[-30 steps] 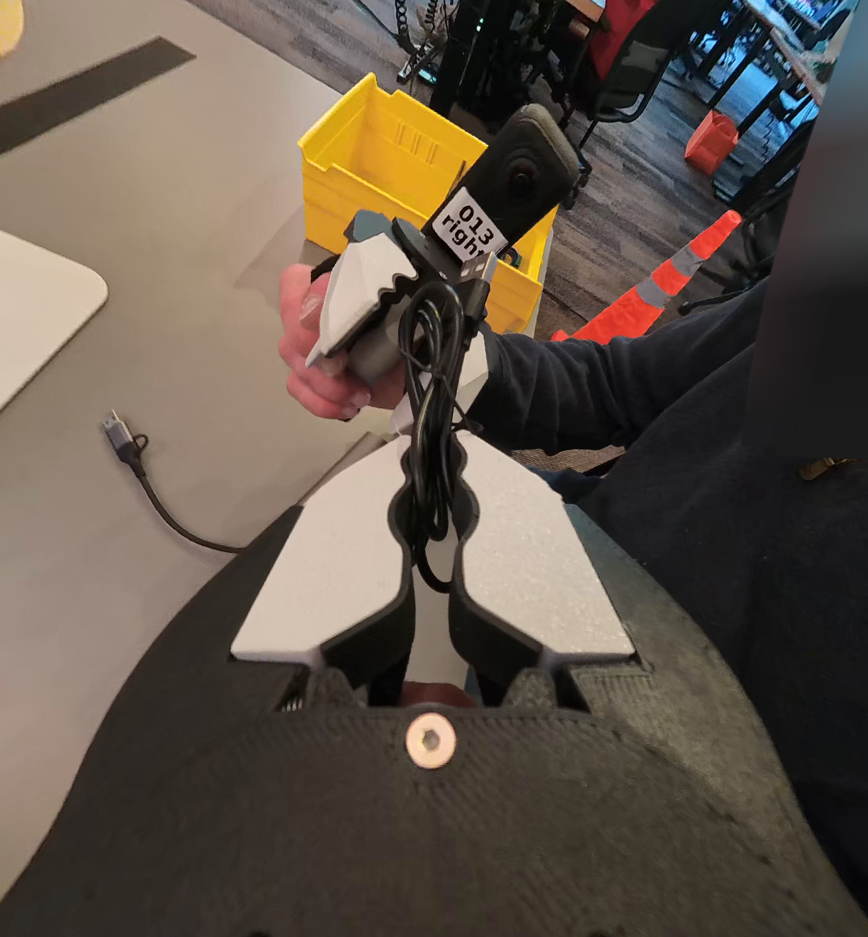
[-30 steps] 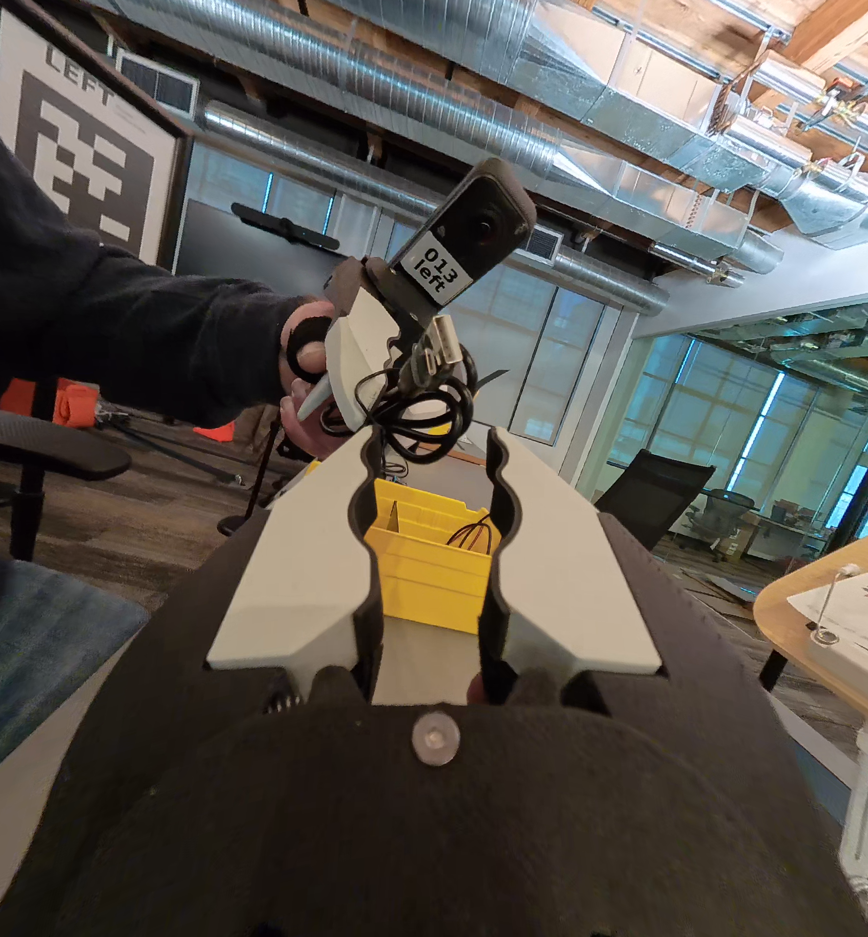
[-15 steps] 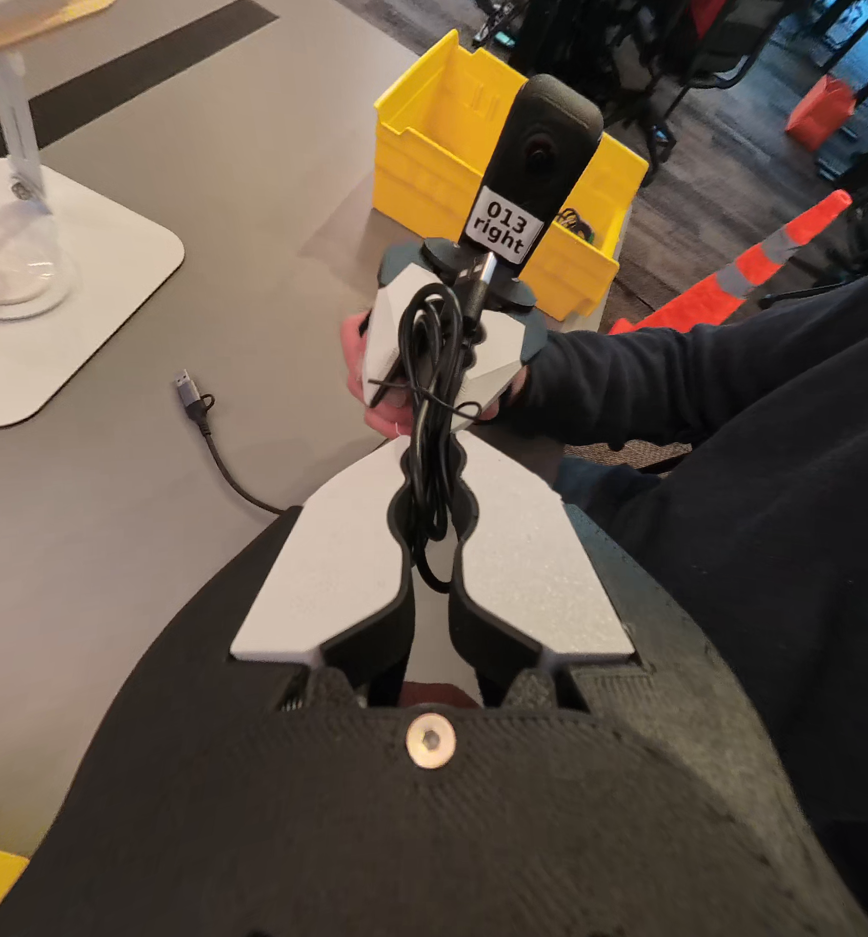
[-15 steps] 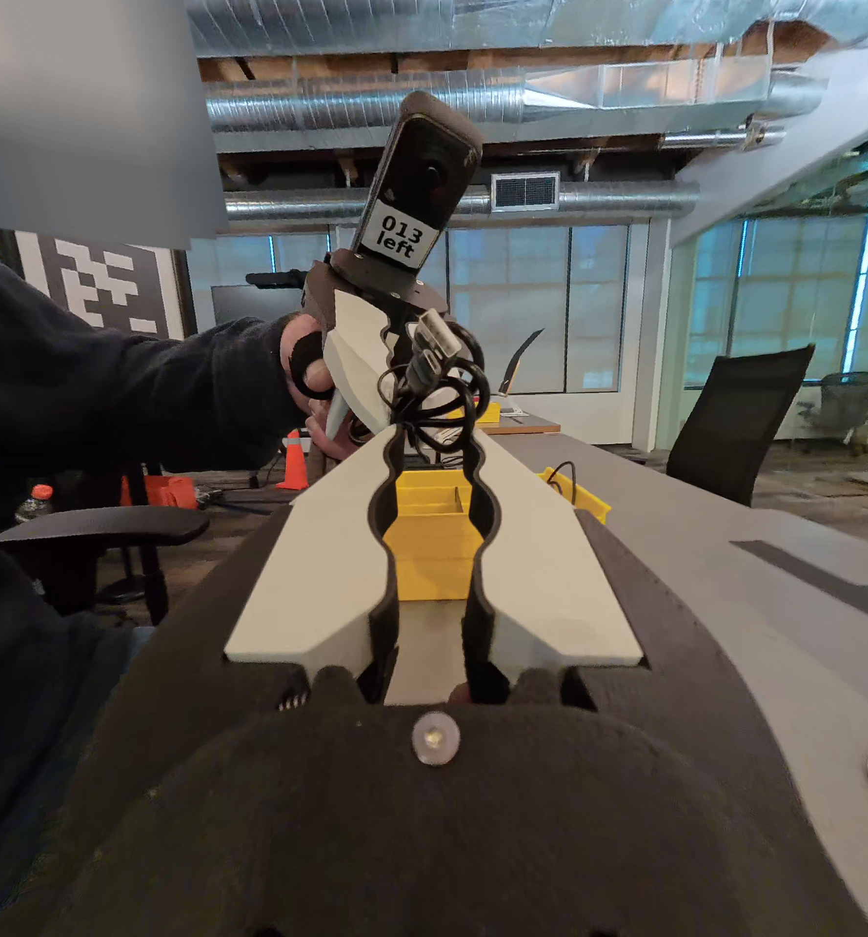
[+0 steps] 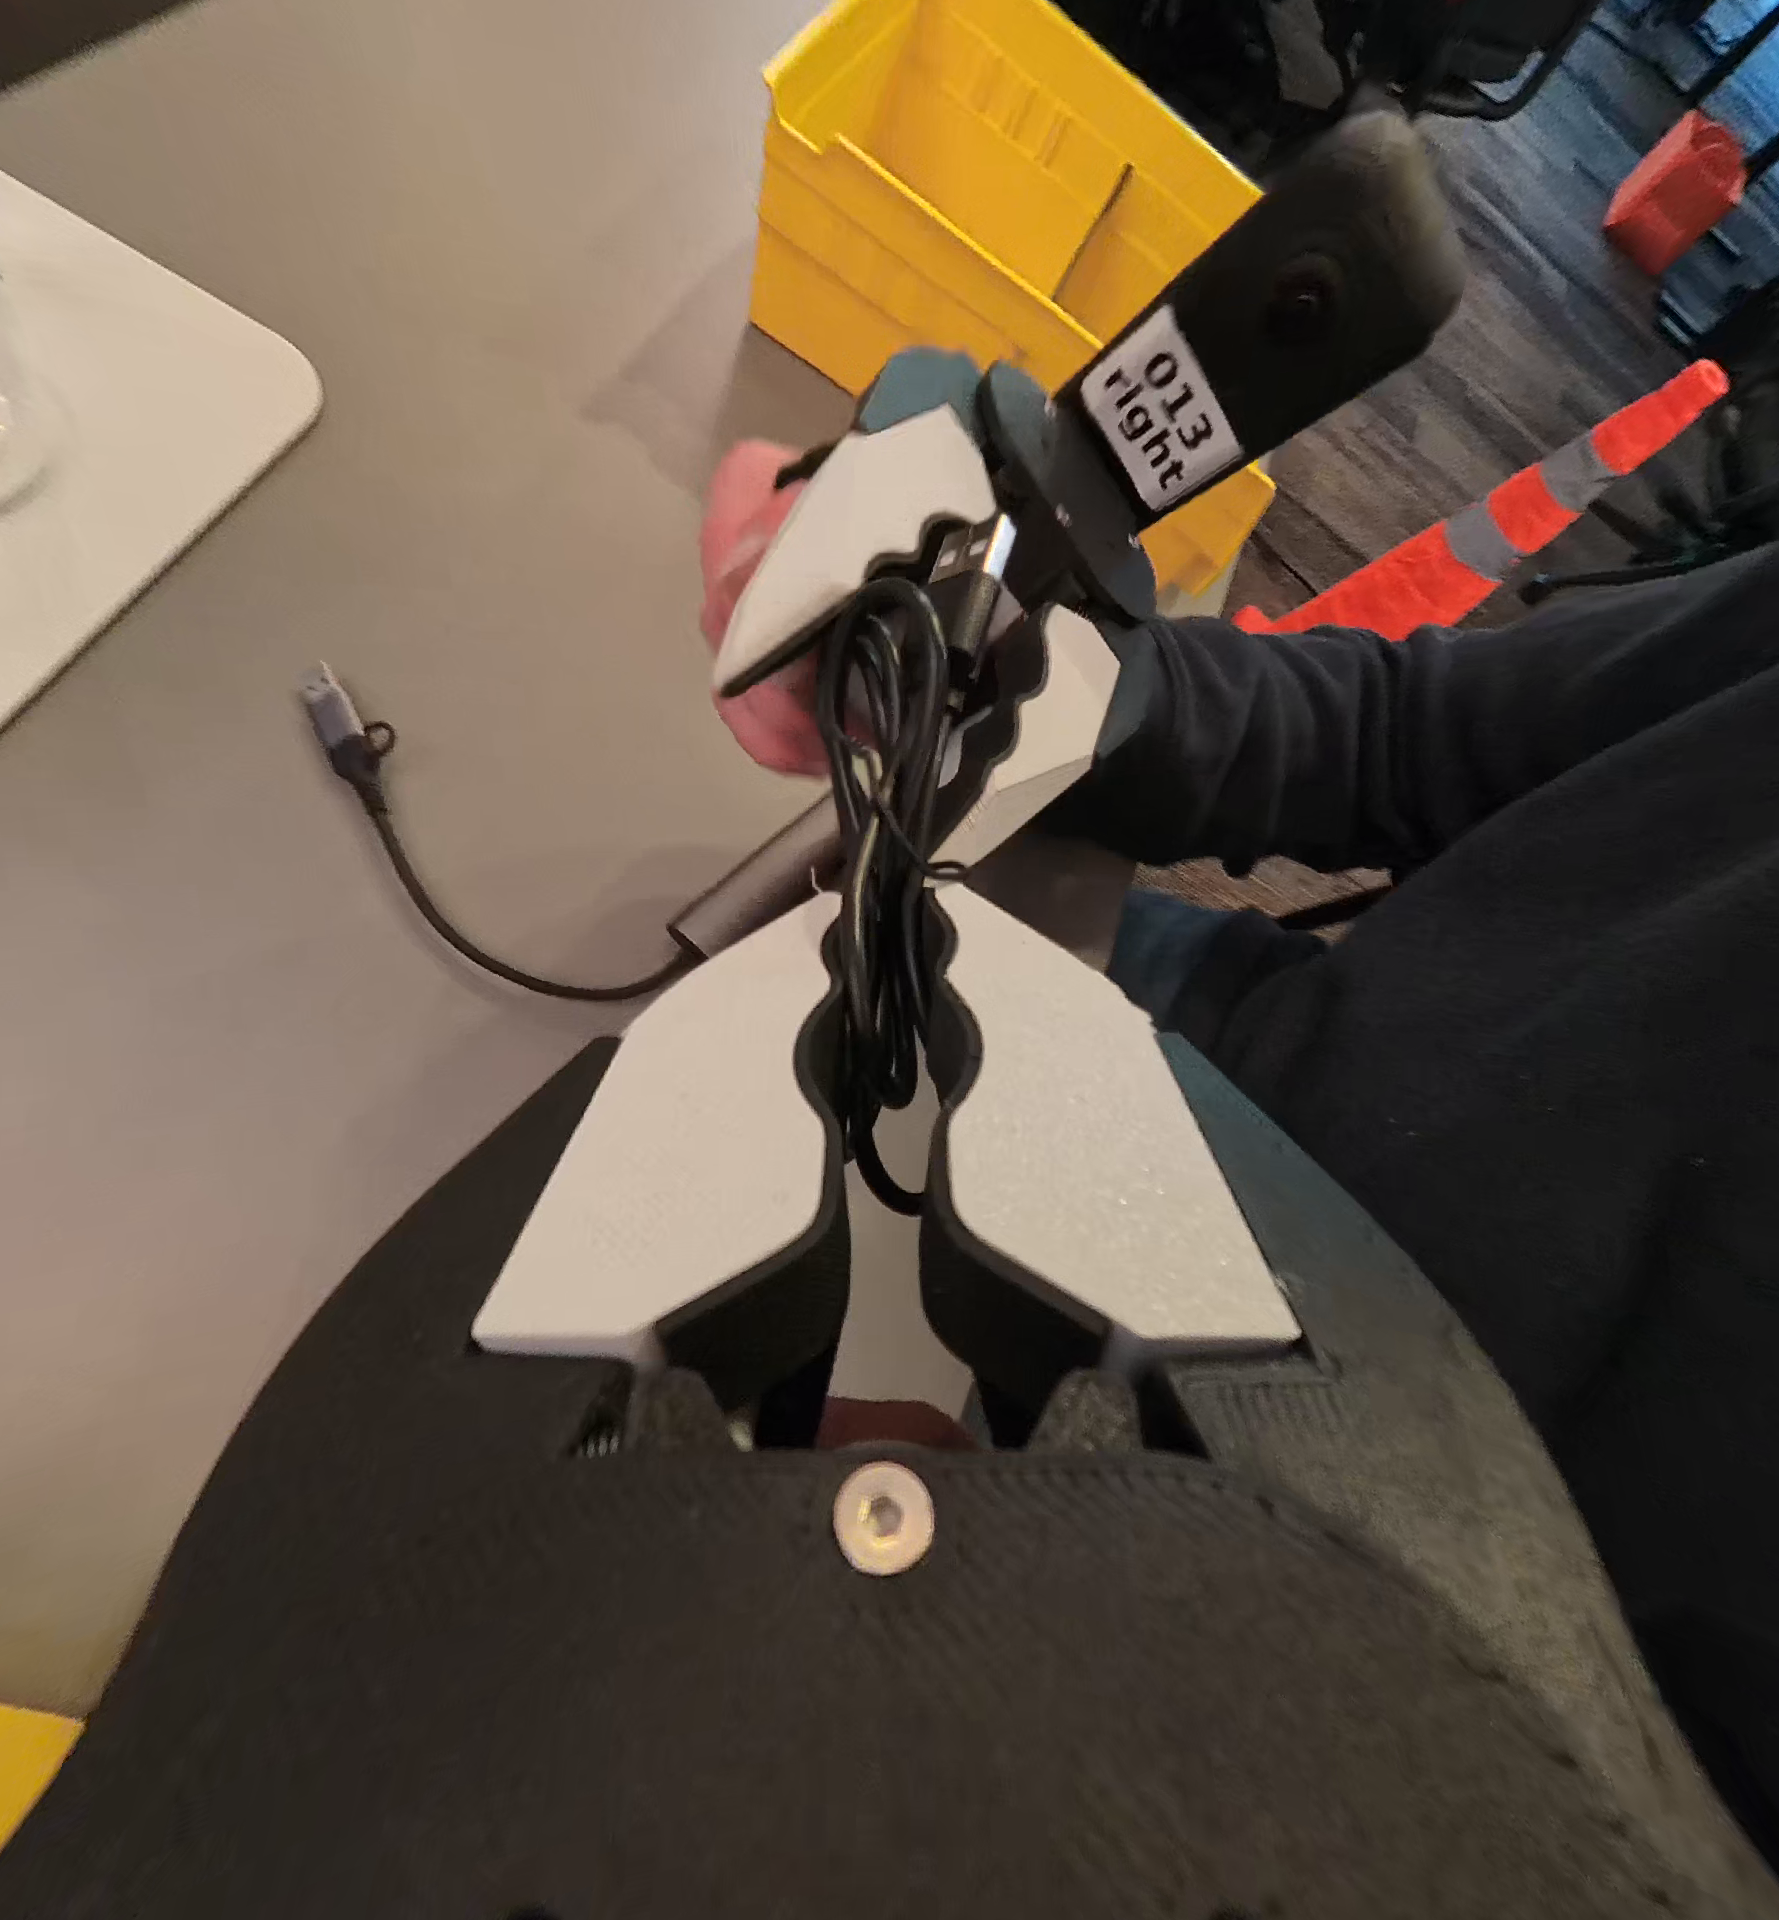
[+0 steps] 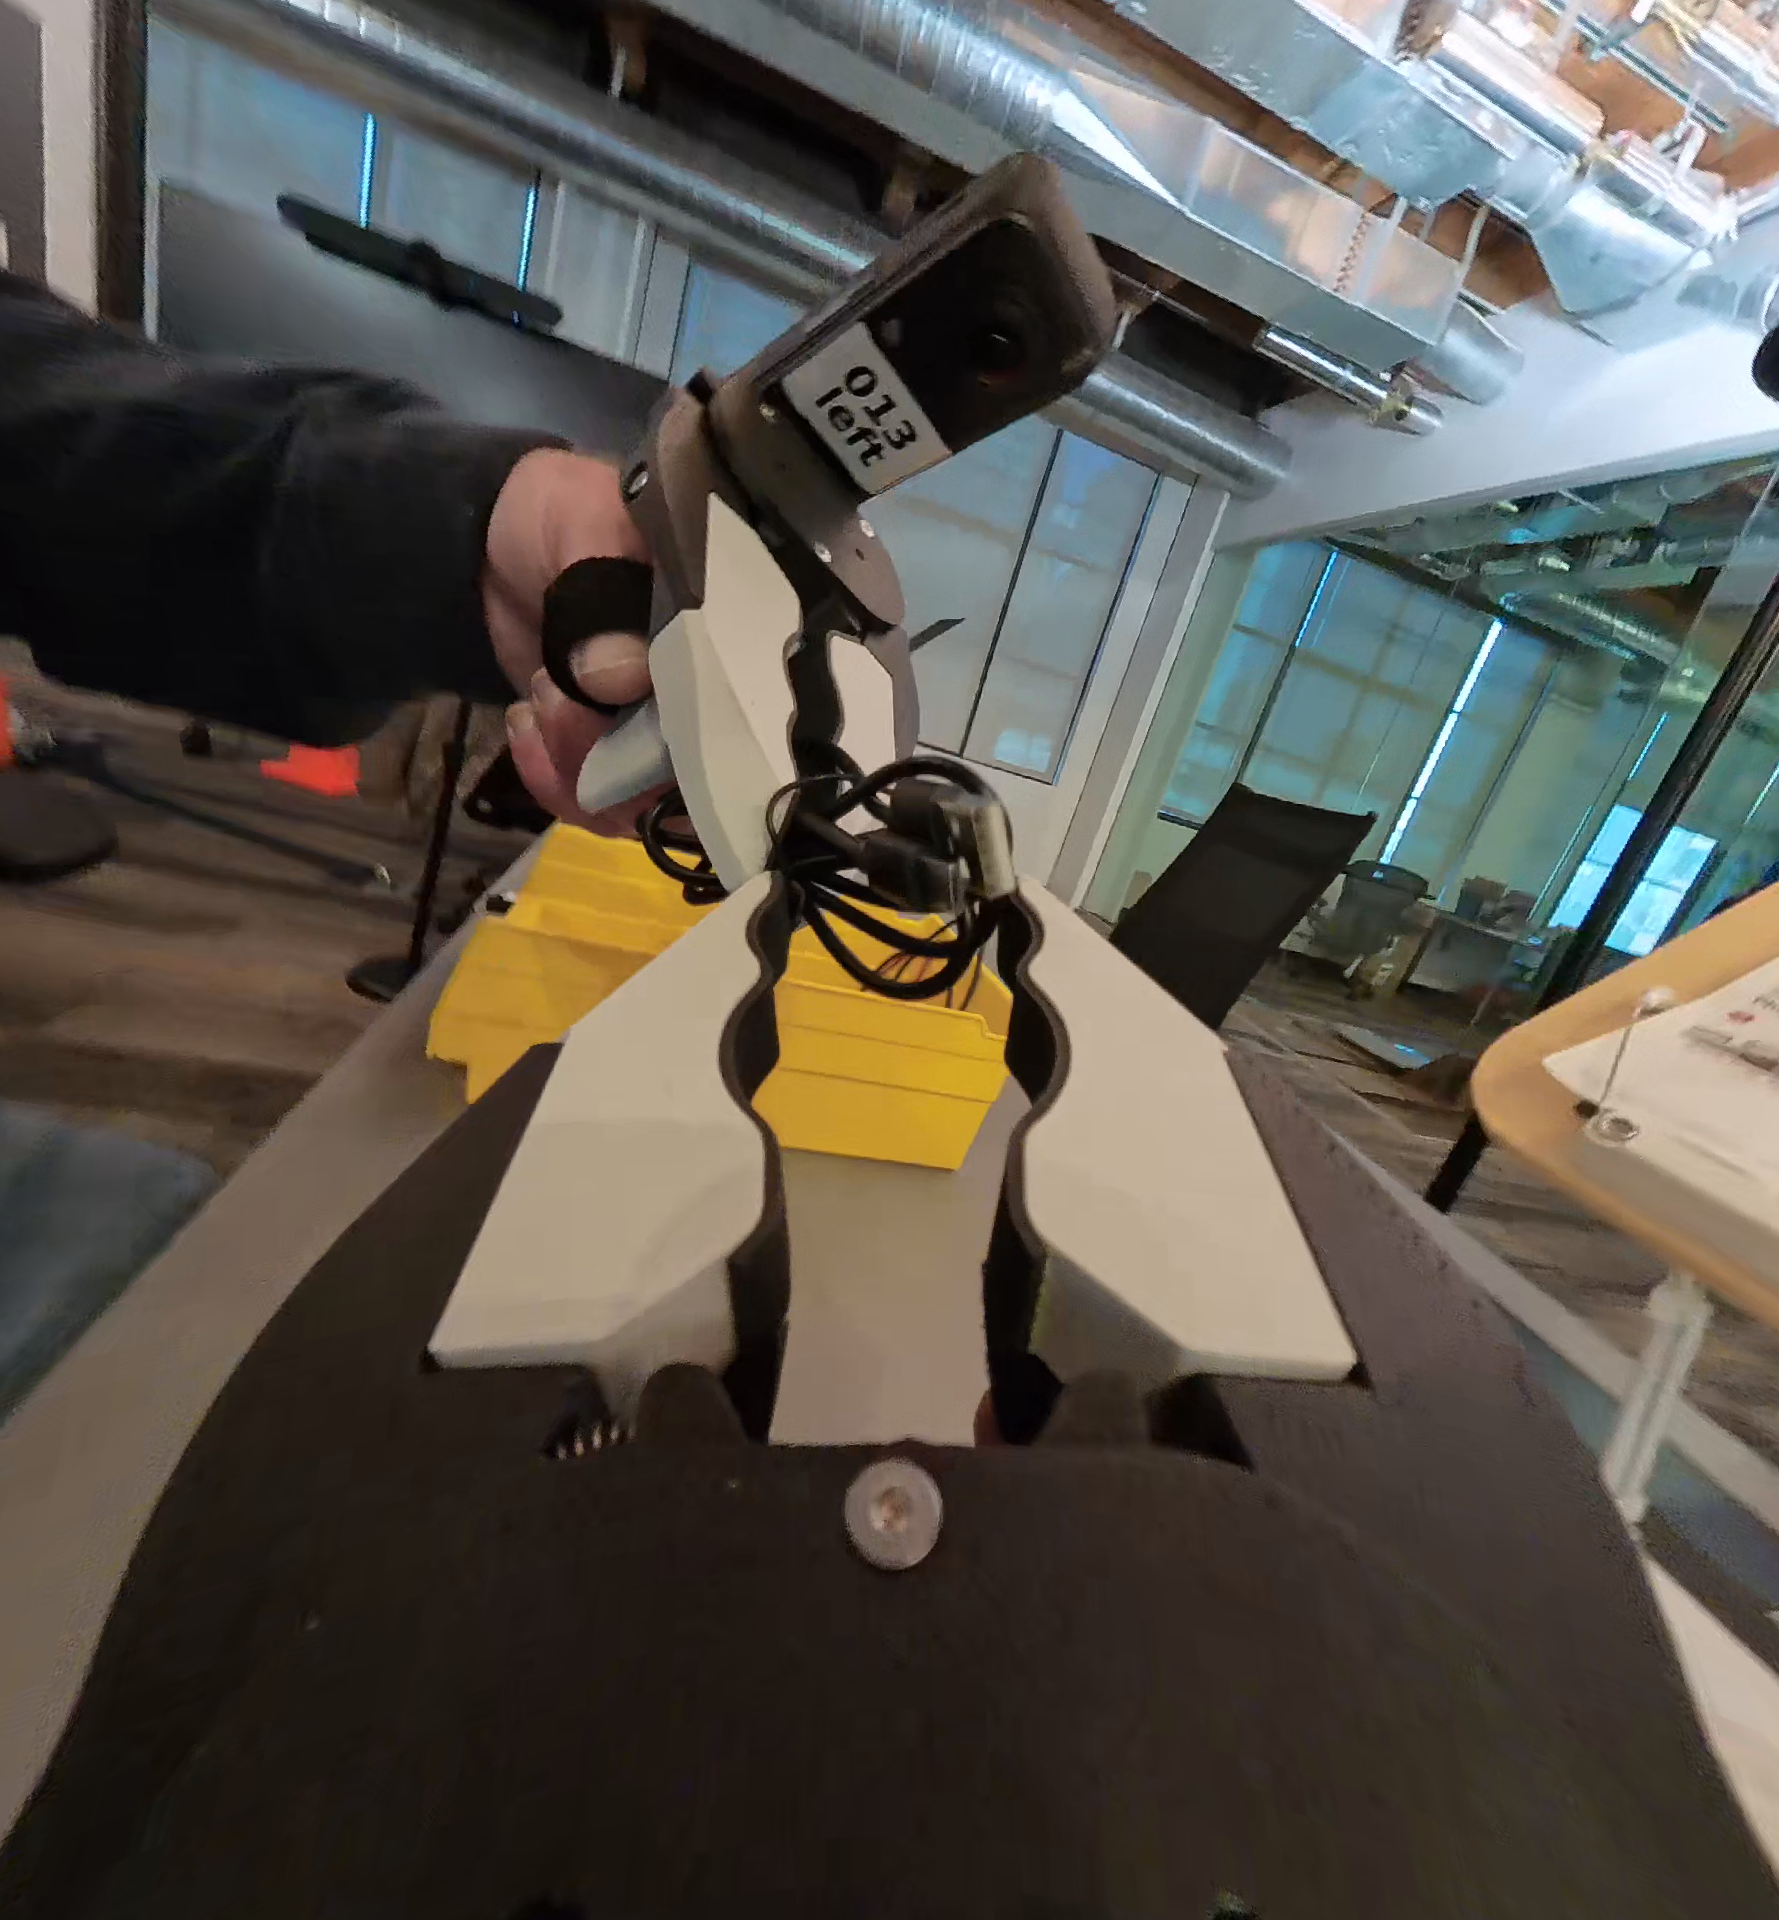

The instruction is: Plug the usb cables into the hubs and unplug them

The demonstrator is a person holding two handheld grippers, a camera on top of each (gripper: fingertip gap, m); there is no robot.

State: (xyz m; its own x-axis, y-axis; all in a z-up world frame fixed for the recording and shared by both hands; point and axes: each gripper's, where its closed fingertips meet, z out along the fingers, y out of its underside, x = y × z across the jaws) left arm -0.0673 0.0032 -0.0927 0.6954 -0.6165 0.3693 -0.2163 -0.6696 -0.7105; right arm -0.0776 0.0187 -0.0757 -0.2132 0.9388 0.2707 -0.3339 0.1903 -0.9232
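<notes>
Hub (image 5: 760,894) half hidden behind coiled cable (image 5: 890,831).

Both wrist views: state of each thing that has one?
left hand-held gripper: shut on the coiled black cable.
right hand-held gripper: open, tips beside the coil, gripping nothing.
coiled black cable: bundled, off the table, USB plug free.
grey hub: on the table, partly hidden; no cable seen plugged into it.
hub lead plug: lying loose on the table, unplugged.
yellow bin: on the table, open-topped.
</notes>
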